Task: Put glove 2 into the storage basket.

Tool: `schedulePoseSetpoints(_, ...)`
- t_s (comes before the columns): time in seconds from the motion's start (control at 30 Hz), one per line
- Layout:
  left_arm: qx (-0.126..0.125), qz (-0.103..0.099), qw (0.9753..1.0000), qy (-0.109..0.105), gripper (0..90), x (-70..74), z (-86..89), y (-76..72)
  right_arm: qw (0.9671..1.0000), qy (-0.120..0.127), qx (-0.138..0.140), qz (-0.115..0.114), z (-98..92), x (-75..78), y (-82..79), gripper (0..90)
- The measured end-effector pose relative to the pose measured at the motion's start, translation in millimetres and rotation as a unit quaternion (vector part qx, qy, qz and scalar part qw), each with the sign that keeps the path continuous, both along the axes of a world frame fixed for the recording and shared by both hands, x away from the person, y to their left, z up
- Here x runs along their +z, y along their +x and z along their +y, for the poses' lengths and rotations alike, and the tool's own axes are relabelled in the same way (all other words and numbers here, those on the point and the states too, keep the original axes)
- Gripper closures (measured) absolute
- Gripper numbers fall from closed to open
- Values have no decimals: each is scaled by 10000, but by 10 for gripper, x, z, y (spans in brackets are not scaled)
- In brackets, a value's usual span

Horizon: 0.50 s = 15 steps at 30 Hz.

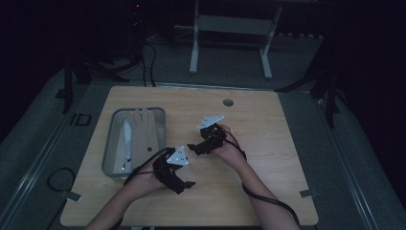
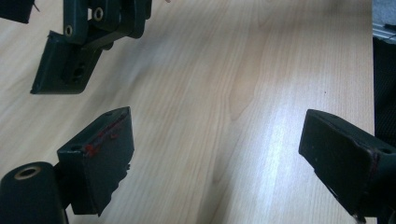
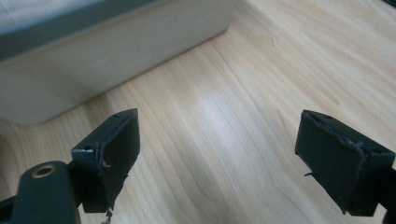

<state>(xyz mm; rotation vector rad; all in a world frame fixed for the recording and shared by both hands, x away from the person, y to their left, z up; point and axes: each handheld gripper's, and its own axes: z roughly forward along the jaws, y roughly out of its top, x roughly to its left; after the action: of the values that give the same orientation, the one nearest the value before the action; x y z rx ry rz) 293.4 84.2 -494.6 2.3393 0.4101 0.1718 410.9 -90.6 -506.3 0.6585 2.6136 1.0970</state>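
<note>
In the high view we hold both tongs low over the wooden table (image 1: 268, 143), near the middle of the frame. Our left tongs (image 1: 189, 183) sit at lower centre, just right of the grey tray (image 1: 111, 143). Their jaws are spread wide with bare wood between them, as the left gripper view (image 2: 215, 154) shows; they pinch nothing.

Our right tongs (image 1: 192, 146) lie just above and to the right of the left pair, pointing toward the tray. In the right gripper view (image 3: 217, 158) their jaws are likewise spread and hold nothing, and the tray's pale wall (image 3: 116, 51) crosses the upper left of the frame, near but not touching.

The tray holds a beige glove (image 1: 143, 132) lying flat, with a thin white item (image 1: 128, 141) along its left side; we cannot tell what that is.
</note>
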Motion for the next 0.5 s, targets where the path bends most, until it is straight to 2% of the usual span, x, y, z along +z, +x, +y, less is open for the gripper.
schedulePoseSetpoints(0.13, -187, -4, 9998, 60, 103, -59, -122, -23, 10000, -10, -31, 27, -97, -81, -22, 136)
schedulePoseSetpoints(0.27, -351, 78, 9993, 133, 102, -149, -227, -34, 10000, -21, -57, 62, -211, -141, -42, 136)
schedulePoseSetpoints(0.5, -400, 168, 9990, 139, 102, -268, -312, -21, 9999, 43, -89, 59, -403, -206, -90, 136)
